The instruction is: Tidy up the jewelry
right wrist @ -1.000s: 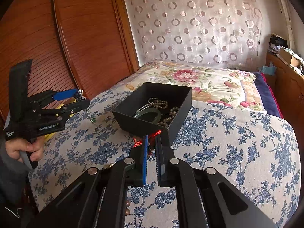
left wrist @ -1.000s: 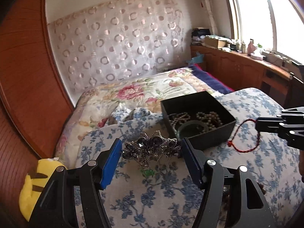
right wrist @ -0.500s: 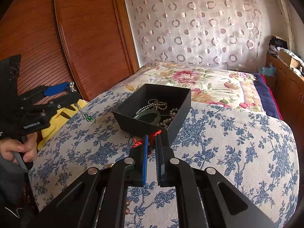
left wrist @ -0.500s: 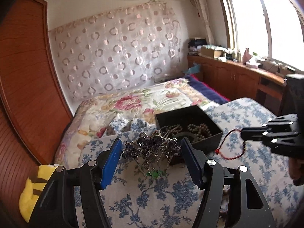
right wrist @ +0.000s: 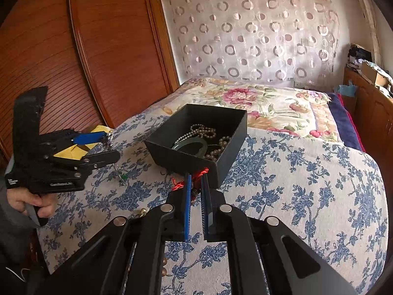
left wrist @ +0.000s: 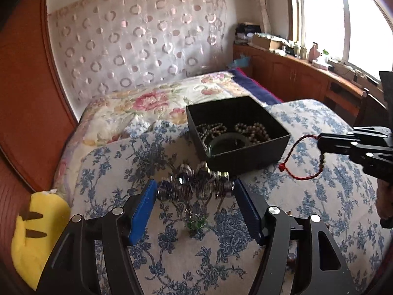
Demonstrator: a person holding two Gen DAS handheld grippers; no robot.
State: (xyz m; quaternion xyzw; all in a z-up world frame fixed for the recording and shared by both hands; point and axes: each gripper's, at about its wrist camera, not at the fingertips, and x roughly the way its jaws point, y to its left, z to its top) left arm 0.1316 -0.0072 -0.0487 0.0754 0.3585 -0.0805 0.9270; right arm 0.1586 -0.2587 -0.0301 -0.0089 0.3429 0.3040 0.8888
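Observation:
A black open box [left wrist: 248, 152] stands on the blue-flowered cloth and holds bead strings and a green bangle [left wrist: 227, 143]; it also shows in the right wrist view [right wrist: 196, 157]. My left gripper [left wrist: 195, 186] is shut on a silver ornate hair clip [left wrist: 194, 183] with a green dangling charm [left wrist: 195, 225], held just before the box's near-left corner. My right gripper [right wrist: 195, 179] is shut on a red cord bracelet [left wrist: 302, 158], which hangs beside the box's right side. In the right wrist view the cord [right wrist: 200, 173] peeks out between the fingers.
The flowered cloth [right wrist: 307, 184] covers the bed's near part; a floral quilt [right wrist: 265, 98] lies behind. A yellow plush toy [left wrist: 36, 231] sits at the left edge. Small gold beads [right wrist: 142, 212] lie on the cloth near the right gripper. A wooden sliding door is on the left.
My left gripper has tilted down and moved closer to the box with the hair clip. The right gripper with the red bracelet has hardly moved.

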